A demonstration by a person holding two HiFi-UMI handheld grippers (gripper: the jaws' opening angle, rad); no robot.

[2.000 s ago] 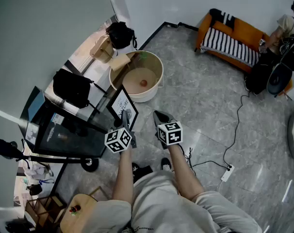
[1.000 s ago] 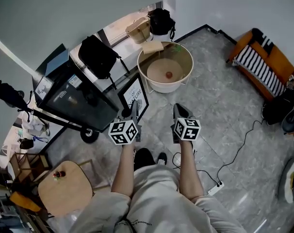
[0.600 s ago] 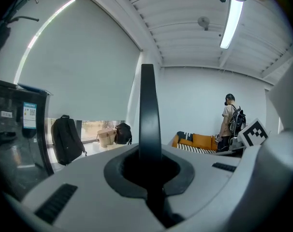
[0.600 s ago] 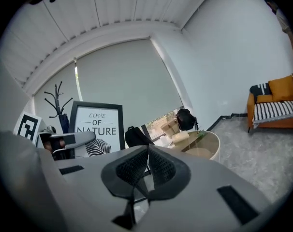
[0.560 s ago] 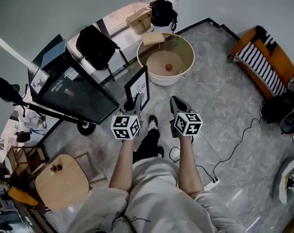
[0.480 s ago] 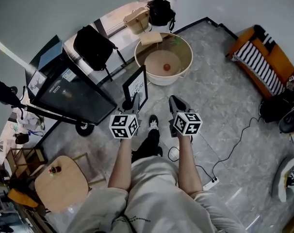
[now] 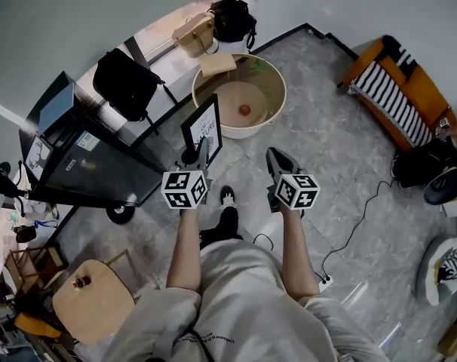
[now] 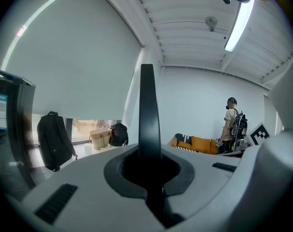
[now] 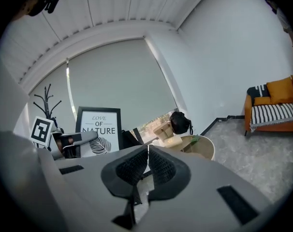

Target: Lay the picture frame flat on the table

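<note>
The picture frame (image 7: 202, 129), black with a white "LOVE OF NATURE" print, stands upright in the air over the grey floor. My left gripper (image 7: 200, 151) is shut on its lower edge. In the left gripper view that edge shows as a dark upright bar (image 8: 147, 105) between the jaws. From the right gripper view the frame (image 9: 99, 129) faces me, with the left gripper (image 9: 71, 140) clamped on its side. My right gripper (image 7: 274, 157) is to the right of the frame, apart from it. Its jaws (image 9: 148, 151) are shut with nothing between them.
A round beige tub (image 7: 274, 104) holding a small red ball sits just beyond the frame. A dark glass-topped table (image 7: 85, 173) is at the left, with a black backpack (image 7: 124, 83) behind it. An orange striped sofa (image 7: 391, 89), floor cables and a wooden stool (image 7: 93, 308) also show.
The person has stepped along the floor, so the table and tub have shifted in view. The frame stays upright in the left gripper, and the right gripper keeps beside it.
</note>
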